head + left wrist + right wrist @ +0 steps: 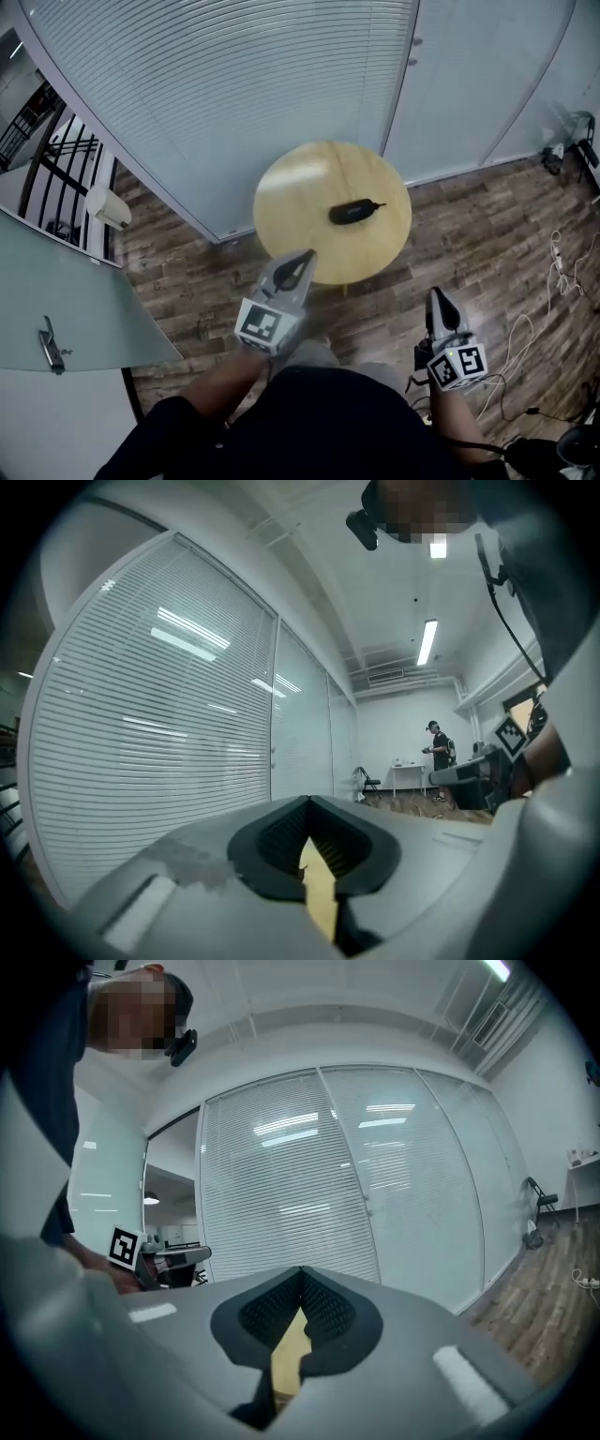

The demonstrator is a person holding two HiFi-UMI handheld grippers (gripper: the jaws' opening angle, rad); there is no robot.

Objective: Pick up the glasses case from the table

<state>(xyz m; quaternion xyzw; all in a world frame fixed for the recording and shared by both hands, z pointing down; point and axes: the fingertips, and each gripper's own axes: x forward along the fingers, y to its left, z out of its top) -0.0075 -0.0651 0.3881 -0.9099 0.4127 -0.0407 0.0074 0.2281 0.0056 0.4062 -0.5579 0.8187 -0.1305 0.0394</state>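
Note:
A black glasses case [354,212] lies on the round pale-wood table [300,192], right of its middle. My left gripper [305,255] hangs at the table's near edge, its tip pointing toward the table, jaws shut and empty. My right gripper [437,295] is held lower right over the wood floor, short of the table, also shut with nothing in it. In the left gripper view the jaws [308,803] meet at the tip, and the case is hidden. In the right gripper view the jaws [301,1274] also meet, with only a strip of table [286,1363] showing below.
A curved glass wall with blinds [234,84] stands just behind the table. Cables [553,272] trail over the floor at the right. A glass door with a handle [49,342] is at the left. A person [439,752] stands far off by a desk.

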